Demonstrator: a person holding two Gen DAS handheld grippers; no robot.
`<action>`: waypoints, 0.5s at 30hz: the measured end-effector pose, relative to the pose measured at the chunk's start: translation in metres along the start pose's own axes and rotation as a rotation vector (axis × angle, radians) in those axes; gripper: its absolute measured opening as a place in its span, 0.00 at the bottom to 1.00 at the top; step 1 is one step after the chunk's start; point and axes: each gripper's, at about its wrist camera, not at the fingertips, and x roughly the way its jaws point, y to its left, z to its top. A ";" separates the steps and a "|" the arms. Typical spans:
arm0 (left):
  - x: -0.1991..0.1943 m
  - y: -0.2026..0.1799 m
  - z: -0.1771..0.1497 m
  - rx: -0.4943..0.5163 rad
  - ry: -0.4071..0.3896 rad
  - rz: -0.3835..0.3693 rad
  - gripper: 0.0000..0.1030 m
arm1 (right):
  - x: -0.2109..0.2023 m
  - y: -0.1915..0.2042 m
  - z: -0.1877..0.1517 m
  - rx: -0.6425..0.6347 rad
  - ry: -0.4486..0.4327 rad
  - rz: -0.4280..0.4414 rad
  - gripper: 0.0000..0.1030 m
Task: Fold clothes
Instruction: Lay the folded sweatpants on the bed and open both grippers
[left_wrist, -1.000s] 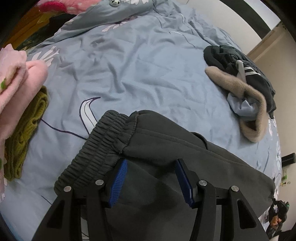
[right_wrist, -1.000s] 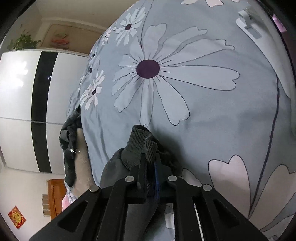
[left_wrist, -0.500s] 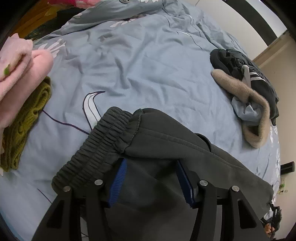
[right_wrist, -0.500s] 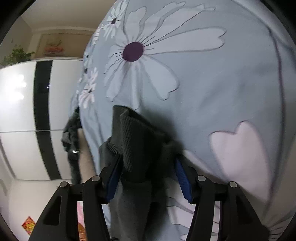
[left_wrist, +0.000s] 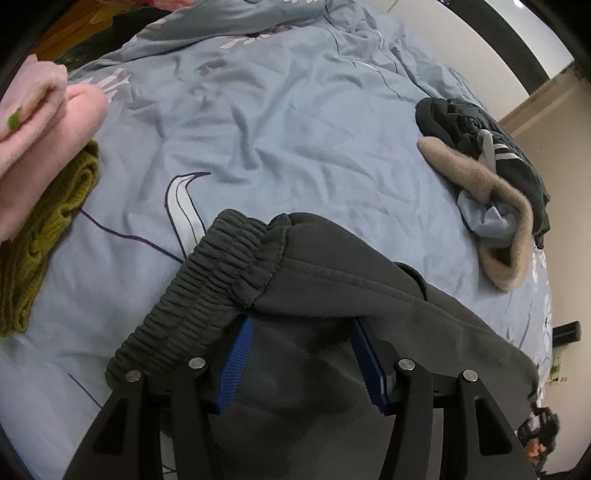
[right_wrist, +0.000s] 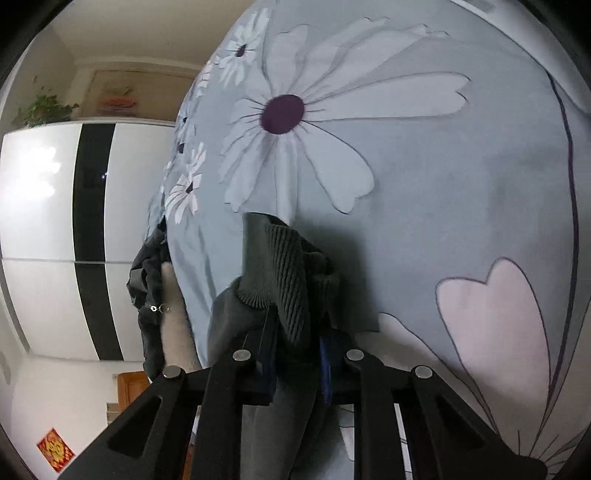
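Left wrist view: the left gripper (left_wrist: 301, 360) stands with its blue ribbed pads (left_wrist: 236, 360) spread wide, released, the dark grey sweatpants with gathered elastic waistband (left_wrist: 332, 295) draped over and across the gap between them. The waistband (left_wrist: 207, 291) lies bunched on the light blue floral duvet cover (left_wrist: 277, 122), just ahead of the left finger. At the left edge sit a folded pink fleece garment (left_wrist: 40, 122) and, under and beside it, an olive green knitted garment (left_wrist: 40, 229). Well apart, at the right, lies a heap of black clothing with a tan fur-trimmed hood (left_wrist: 491, 173).

Right wrist view: the right gripper (right_wrist: 297, 354) is clenched on a ribbed cuff of the same sweatpants (right_wrist: 288, 280); fabric fills the narrow gap between the jaws and the cuff stands up above them. Behind it spreads the duvet's large white daisy print with purple centre (right_wrist: 282, 112). At the left stands a white wardrobe with a black vertical stripe (right_wrist: 37, 221).
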 end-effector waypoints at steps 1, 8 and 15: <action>-0.002 0.000 0.000 -0.003 0.001 -0.002 0.58 | -0.001 0.004 0.000 -0.007 0.000 -0.001 0.18; -0.035 -0.002 -0.009 0.013 -0.051 -0.002 0.58 | -0.028 0.098 -0.031 -0.323 -0.045 -0.136 0.18; -0.082 0.019 -0.032 -0.038 -0.142 -0.041 0.60 | -0.017 0.209 -0.155 -0.909 -0.021 -0.201 0.19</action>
